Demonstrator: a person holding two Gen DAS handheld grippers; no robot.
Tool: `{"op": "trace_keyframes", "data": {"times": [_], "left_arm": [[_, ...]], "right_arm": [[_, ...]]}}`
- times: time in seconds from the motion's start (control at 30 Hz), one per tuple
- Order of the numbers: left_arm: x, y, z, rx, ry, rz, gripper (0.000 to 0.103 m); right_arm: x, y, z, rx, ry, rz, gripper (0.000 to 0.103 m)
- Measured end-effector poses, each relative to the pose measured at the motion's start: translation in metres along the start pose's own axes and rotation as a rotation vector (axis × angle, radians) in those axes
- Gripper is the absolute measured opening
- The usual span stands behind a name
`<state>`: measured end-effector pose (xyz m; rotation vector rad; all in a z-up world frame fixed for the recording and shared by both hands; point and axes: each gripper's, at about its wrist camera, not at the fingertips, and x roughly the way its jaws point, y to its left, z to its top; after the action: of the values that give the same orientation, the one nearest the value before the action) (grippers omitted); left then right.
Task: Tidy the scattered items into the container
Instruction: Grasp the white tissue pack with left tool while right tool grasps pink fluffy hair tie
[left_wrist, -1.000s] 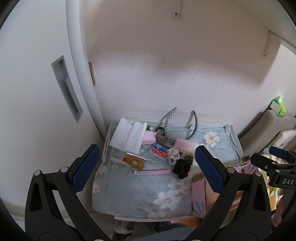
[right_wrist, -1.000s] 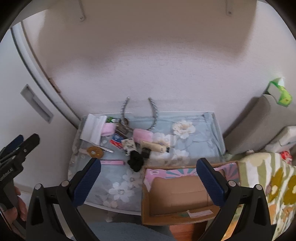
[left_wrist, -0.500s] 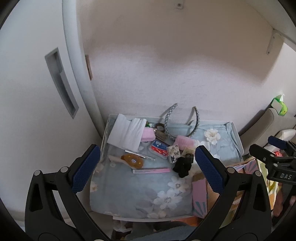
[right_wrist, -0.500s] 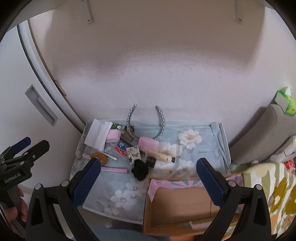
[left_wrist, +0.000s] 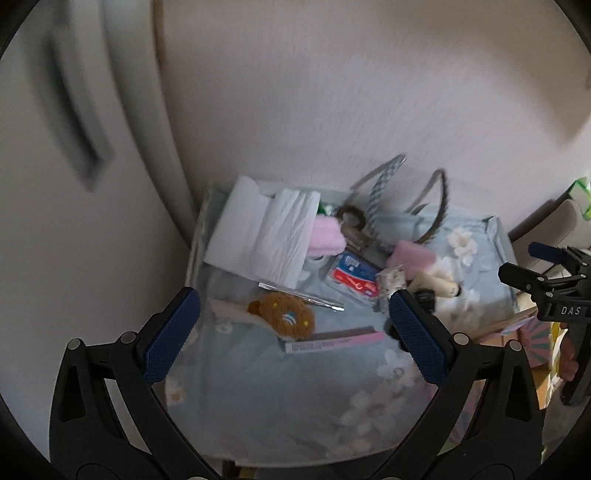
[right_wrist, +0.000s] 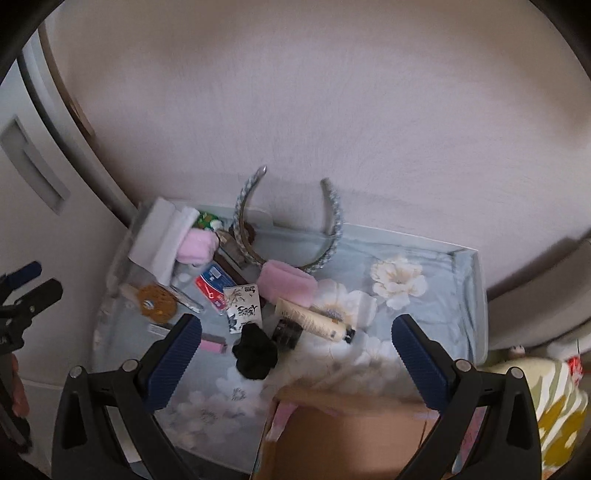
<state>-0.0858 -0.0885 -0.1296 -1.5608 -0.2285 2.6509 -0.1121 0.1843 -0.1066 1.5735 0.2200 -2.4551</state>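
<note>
Still: both tools wide apart, empty.

Bare cloth below cluttered items

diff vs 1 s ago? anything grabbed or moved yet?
Only the grippers moved: both came down and forward toward the table, so the clutter looks larger in both wrist views. The left gripper now frames the brown bear item; the right gripper is over the black scrunchie. Both are open and empty; nothing was grabbed. The items, the floral cloth and the cardboard box stayed put.
</note>
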Motion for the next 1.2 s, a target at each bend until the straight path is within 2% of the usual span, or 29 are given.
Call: {"op": "trace_keyframes", "data": {"times": [0.27, 0.43, 0.8, 0.83, 0.9, 0.97, 1.0, 1.03, 1.07, 1.13, 1.2], "left_arm": [[0.097, 0.010, 0.015, 0.102, 0.052, 0.015, 0.102], [0.138, 0.013, 0.019, 0.152, 0.088, 0.006, 0.102], [0.192, 0.038, 0.024, 0.154, 0.121, 0.023, 0.102], [0.194, 0.040, 0.024, 0.151, 0.121, 0.023, 0.102], [0.196, 0.043, 0.024, 0.165, 0.107, 0.034, 0.099], [0.198, 0.042, 0.025, 0.186, 0.111, 0.042, 0.092], [0.198, 0.042, 0.025, 0.192, 0.111, 0.043, 0.089], [0.197, 0.041, 0.025, 0.193, 0.109, 0.041, 0.080], [0.197, 0.042, 0.024, 0.191, 0.109, 0.035, 0.067], [0.196, 0.041, 0.023, 0.192, 0.108, 0.040, 0.059], [0.194, 0.038, 0.021, 0.203, 0.112, 0.028, 0.037]], "right_arm": [[0.089, 0.004, 0.014, -0.139, 0.148, 0.017, 0.102], [0.138, 0.001, 0.014, -0.160, 0.237, -0.006, 0.102], [0.167, 0.007, 0.017, -0.217, 0.242, -0.043, 0.102], [0.168, 0.007, 0.018, -0.221, 0.244, -0.045, 0.101], [0.169, 0.008, 0.018, -0.236, 0.247, -0.043, 0.092], [0.171, 0.009, 0.018, -0.255, 0.253, -0.046, 0.076], [0.173, 0.009, 0.017, -0.255, 0.264, -0.034, 0.071], [0.174, 0.009, 0.017, -0.249, 0.275, -0.015, 0.063], [0.175, 0.009, 0.017, -0.238, 0.283, 0.009, 0.055], [0.174, 0.010, 0.016, -0.236, 0.289, 0.014, 0.050], [0.171, 0.012, 0.016, -0.244, 0.287, 0.009, 0.045]]}}
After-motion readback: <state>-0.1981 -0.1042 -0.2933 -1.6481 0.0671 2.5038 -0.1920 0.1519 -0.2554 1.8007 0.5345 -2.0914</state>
